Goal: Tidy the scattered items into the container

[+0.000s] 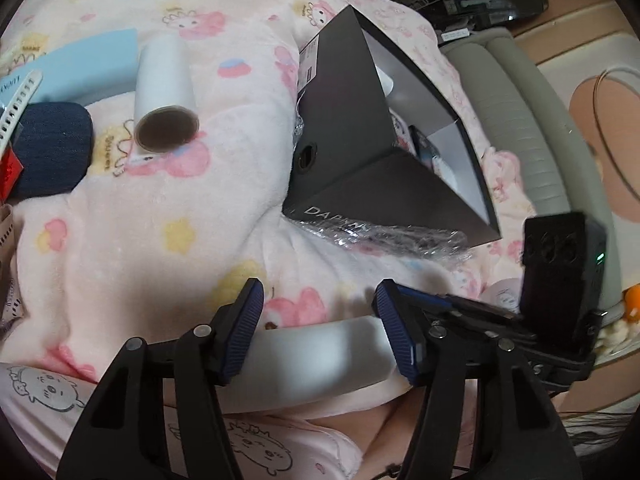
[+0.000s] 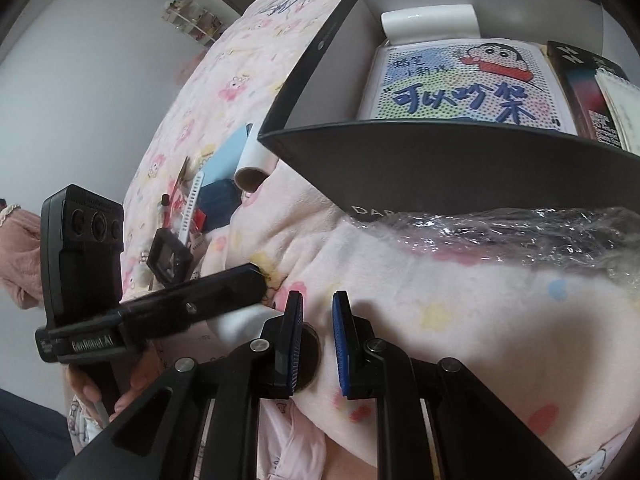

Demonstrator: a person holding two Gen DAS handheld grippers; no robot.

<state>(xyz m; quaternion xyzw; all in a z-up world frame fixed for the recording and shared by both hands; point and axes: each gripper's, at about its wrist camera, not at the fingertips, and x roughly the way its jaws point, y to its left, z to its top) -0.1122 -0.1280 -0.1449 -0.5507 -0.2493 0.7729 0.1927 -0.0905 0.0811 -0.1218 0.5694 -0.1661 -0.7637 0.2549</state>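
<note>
A black open box stands on the pink blanket, right of centre; in the right wrist view it holds a white roll, a cartoon-print pack and a dark carton. A white roll lies crosswise between the open fingers of my left gripper. Another white roll lies at far left. My right gripper is narrowly open over the near roll's brown end, not clamping it.
At the far left lie a light blue pad, a dark blue pouch, a white strap and a red item. Crinkled clear plastic sits under the box front. A grey bed rail runs on the right.
</note>
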